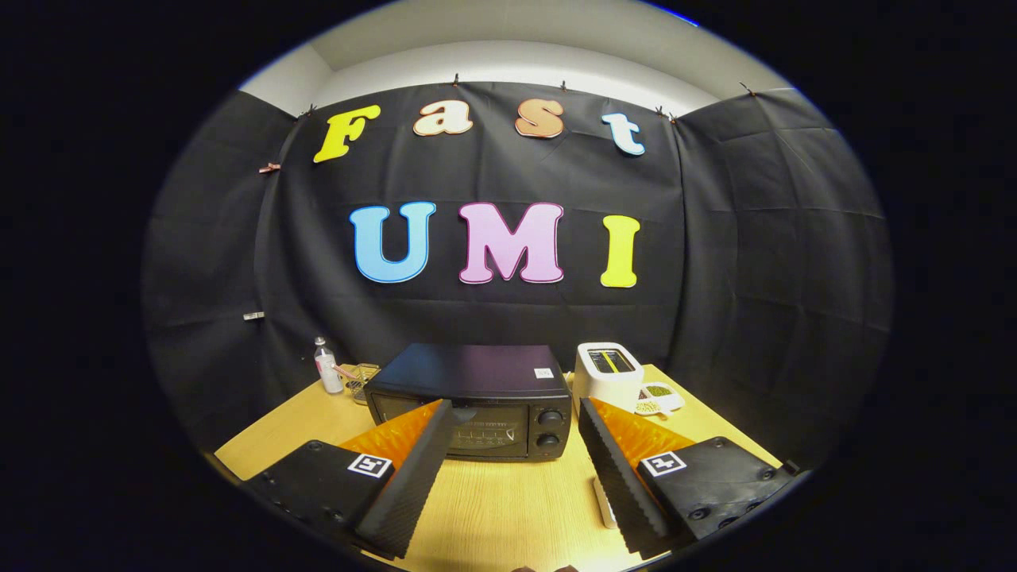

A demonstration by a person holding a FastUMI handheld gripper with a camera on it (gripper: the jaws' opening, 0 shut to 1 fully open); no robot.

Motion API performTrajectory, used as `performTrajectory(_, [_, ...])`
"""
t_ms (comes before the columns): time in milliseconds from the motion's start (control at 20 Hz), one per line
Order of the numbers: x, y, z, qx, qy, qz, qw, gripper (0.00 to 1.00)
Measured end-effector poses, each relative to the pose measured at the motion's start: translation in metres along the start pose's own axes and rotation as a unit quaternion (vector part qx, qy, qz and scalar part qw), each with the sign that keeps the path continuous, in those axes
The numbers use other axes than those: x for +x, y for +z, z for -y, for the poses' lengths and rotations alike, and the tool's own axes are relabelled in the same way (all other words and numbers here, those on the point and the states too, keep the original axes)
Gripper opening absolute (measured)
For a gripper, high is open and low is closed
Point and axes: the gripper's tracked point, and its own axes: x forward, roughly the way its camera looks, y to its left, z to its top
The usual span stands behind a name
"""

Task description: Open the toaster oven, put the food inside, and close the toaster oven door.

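A black toaster oven (475,401) stands on the wooden table (508,500) beyond my fingers, its glass door shut and two knobs (548,427) on its right side. My gripper (516,411) is open, held above the table a short way in front of the oven, nothing between its fingers. The left fingertip (441,413) overlaps the oven's door in view. A small white dish with green and pale food (658,396) sits to the right of the oven, beyond the right fingertip (588,409).
A white pop-up toaster (608,370) stands right of the oven, behind the dish. A small bottle (326,367) and a clear glass container (361,380) stand at the back left. A white object (604,502) lies on the table beside the right finger.
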Motion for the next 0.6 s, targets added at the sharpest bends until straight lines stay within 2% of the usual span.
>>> performTrajectory(300, [0.042, -0.017, -0.029, 0.033, 0.024, -0.044, 0.998, 0.98])
performTrajectory(600, [0.104, -0.032, -0.056, 0.033, 0.015, -0.066, 0.997, 0.99])
